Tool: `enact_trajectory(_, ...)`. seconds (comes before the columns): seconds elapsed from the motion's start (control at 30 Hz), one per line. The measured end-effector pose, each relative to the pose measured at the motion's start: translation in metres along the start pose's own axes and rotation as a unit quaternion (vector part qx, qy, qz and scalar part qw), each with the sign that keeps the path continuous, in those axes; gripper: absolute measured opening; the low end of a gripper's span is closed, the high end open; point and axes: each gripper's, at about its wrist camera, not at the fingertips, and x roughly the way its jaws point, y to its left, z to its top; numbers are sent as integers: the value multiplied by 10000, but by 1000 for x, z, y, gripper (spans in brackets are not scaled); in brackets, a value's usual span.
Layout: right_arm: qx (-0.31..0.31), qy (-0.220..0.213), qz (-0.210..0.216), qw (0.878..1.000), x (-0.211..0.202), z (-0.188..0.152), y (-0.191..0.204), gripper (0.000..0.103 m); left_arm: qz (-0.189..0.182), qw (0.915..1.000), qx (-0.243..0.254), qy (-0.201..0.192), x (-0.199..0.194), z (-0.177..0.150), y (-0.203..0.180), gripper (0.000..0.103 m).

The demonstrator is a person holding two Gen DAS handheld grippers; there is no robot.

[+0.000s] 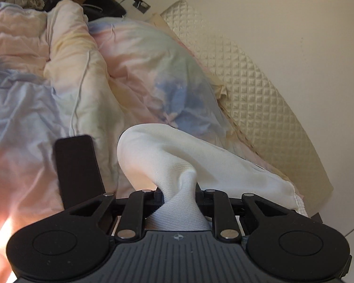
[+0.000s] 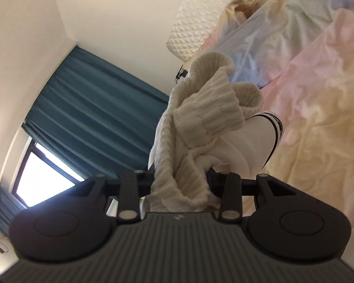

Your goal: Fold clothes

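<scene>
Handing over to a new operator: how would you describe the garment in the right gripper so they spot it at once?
Start from the pastel tie-dye duvet on the bed. In front of it, bunched in the right gripper, hangs a cream ribbed-knit sweater. Its chunky ribbing sets it apart from the smooth white black-banded piece beside it.

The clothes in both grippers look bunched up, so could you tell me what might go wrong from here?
1. The white cloth is twisted where it passes the left gripper, so a fold may set crooked.
2. The knit sweater hangs wadded from the right gripper, perhaps tangled with a striped garment; one may drop.
</scene>
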Motion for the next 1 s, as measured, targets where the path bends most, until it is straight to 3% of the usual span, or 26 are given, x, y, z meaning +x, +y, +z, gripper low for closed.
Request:
enact_trajectory(0.13, 266, 88, -555, 9981, -10, -9, -47, 40, 217, 9988, -21, 435, 33, -30, 9, 21)
enact_trajectory(0.3, 597, 253, -1116, 9916, -17, -40, -102, 40, 513, 9949, -94, 860, 51, -41, 35, 22)
enact_trajectory(0.37, 698, 277, -1371, 9877, -18, -56, -119, 40, 593, 9937, 95, 944, 52, -43, 35, 24)
enact_trajectory(0.47, 972, 112, -1296, 9867, -20, -62, -132, 41, 744, 9914, 610, 884, 46, -47, 21, 31)
enact_trajectory(0.53, 875, 149, -1420, 9859, -17, -59, -127, 42, 866, 9889, 878, 829, 39, -49, 12, 35)
enact_trajectory(0.6, 703, 189, -1624, 9840, -17, -57, -114, 43, 928, 9871, 963, 877, 31, -48, 8, 50)
enact_trajectory(0.8, 36, 268, -2427, 9697, -16, -54, -64, 49, 966, 9834, 1368, 694, -20, -45, -13, 77)
enact_trajectory(1.0, -343, -164, -3127, 9491, -38, -58, -35, 68, 1056, 9767, 1863, 155, -94, -44, -52, 89)
